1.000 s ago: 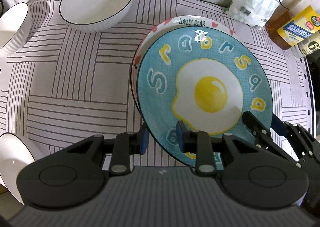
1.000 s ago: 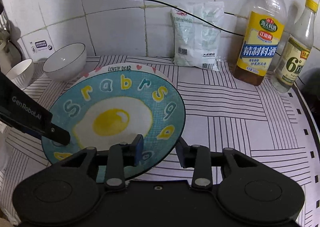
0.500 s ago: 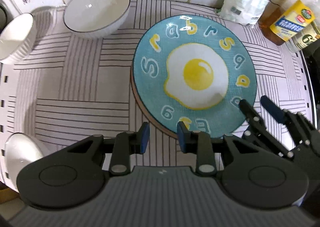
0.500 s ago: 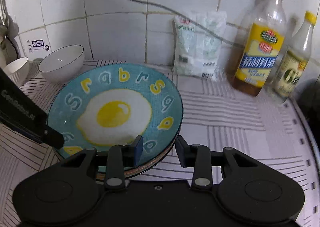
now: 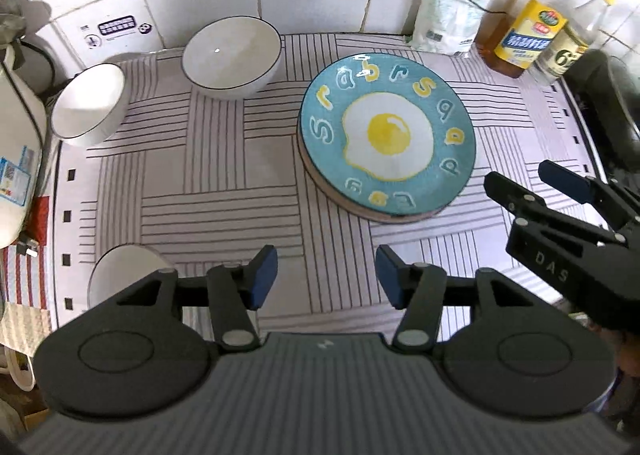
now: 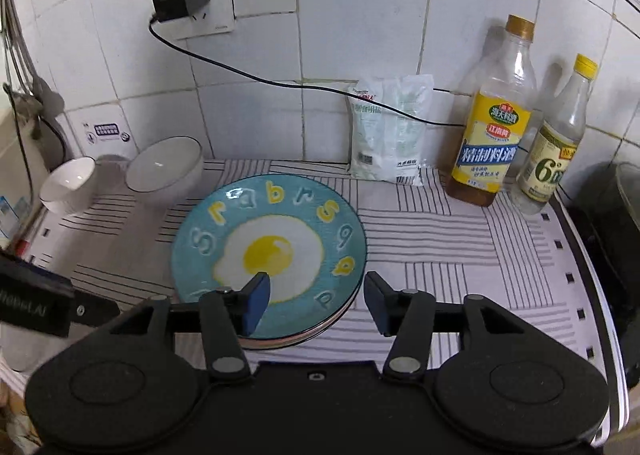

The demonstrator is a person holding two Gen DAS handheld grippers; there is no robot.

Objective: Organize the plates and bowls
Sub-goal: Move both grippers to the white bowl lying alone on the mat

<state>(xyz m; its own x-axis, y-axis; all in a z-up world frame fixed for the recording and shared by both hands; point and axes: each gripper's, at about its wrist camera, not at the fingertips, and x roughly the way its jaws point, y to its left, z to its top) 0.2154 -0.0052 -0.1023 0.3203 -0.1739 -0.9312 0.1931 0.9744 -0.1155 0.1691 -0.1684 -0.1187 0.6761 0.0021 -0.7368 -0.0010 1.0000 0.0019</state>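
Both jaws have just been opening: the left hand-held gripper (image 5: pixel 326 275) and right hand-held gripper (image 6: pixel 316 301) now stand spread and empty, risen off the egg plate (image 5: pixel 386 137), which a second ago was still pinched. It lies stacked on another plate mid-frame, so the plates look sorted. Beyond, on the striped desk (image 5: pixel 224 191), white bowls (image 5: pixel 232 57) wait unstacked at upper left, bottles (image 6: pixel 492 143) by the tiled wall.

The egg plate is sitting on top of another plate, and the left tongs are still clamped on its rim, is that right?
Not quite. The egg plate does sit on another plate, but the left tongs are not clamped on it. In the left wrist view they have just been opening, their pads stand apart over the striped mat, clear of the rim, with nothing between them.
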